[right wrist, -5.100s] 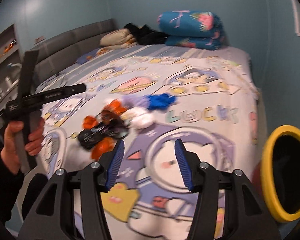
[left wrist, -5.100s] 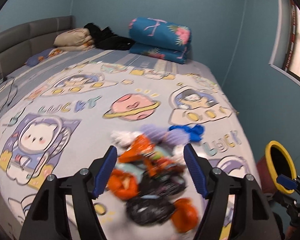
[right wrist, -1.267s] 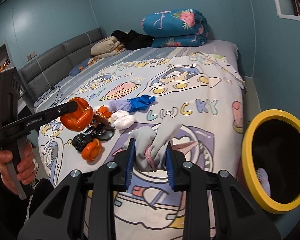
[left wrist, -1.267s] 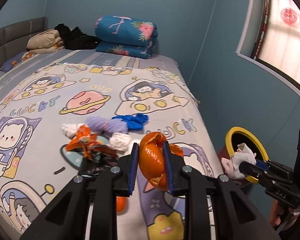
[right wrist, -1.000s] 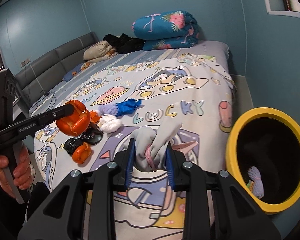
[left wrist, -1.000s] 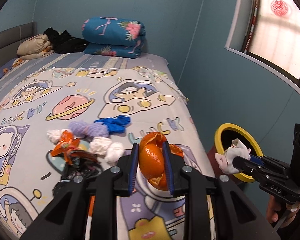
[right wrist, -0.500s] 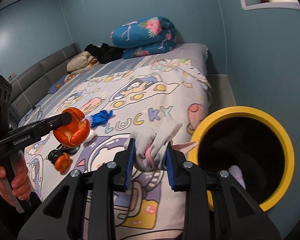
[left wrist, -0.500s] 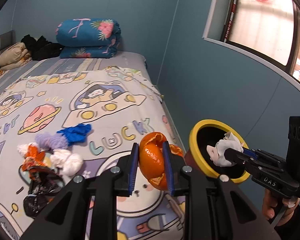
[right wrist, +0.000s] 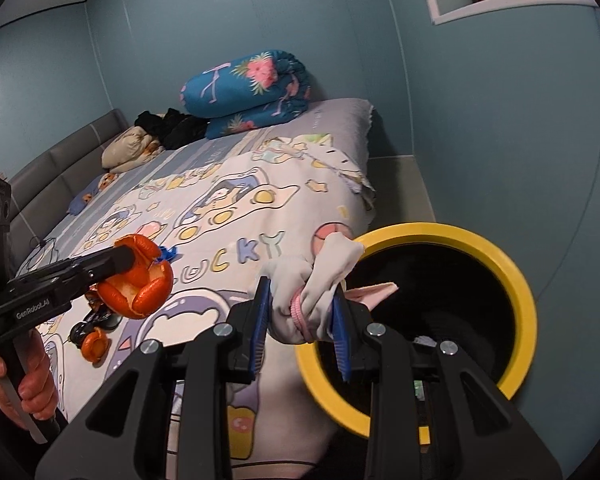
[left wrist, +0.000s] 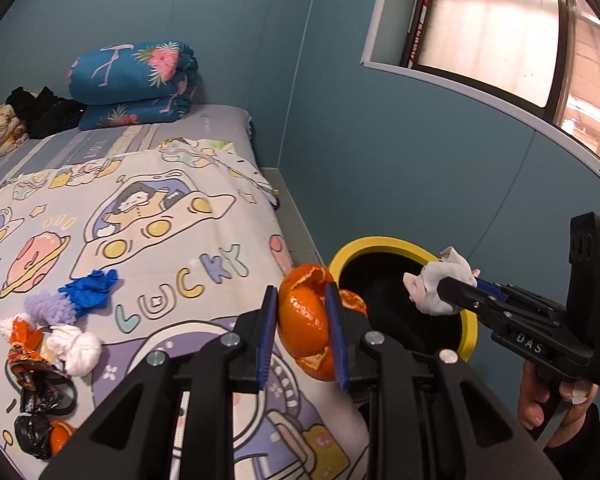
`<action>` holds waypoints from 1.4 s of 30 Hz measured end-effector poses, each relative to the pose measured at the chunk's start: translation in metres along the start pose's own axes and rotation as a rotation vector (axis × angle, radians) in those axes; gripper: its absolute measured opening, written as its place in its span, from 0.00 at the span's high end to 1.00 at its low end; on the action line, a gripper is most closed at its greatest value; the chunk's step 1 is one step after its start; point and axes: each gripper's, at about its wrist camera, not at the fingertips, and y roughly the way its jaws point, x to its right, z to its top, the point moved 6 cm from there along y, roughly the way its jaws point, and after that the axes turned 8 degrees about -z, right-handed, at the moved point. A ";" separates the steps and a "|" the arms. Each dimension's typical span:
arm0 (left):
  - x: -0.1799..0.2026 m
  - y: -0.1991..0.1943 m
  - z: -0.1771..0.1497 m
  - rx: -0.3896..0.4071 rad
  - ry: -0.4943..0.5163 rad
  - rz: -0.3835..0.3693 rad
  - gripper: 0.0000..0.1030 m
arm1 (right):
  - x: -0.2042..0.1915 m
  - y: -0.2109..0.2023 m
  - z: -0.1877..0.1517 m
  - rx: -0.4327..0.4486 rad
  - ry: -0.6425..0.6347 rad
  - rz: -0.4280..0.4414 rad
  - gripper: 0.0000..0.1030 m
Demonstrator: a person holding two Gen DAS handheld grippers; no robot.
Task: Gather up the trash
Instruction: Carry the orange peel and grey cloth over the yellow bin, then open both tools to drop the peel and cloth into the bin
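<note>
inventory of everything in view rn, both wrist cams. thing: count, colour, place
orange peel: 1, orange, in left gripper
crumpled cloth: 1, grey-white with pink, in right gripper
bin: 1, yellow rim, floor beside bed
trash pile: several pieces, orange, black, white, purple, blue, on bedspread
bedspread: 1, cartoon print, on bed
rolled quilt: 1, blue floral, bed's far end
dark clothes: 1 heap, black, beside quilt
window: 1, right wall
left gripper: shut
right gripper: shut
</note>
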 end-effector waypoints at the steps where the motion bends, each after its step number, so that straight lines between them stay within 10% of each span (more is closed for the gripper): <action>1: 0.003 0.004 0.001 -0.003 0.002 -0.006 0.78 | 0.003 0.001 0.000 0.000 0.003 -0.004 0.74; 42: 0.066 0.138 -0.004 -0.149 0.009 -0.127 0.77 | 0.118 0.054 -0.007 -0.100 0.187 -0.209 0.72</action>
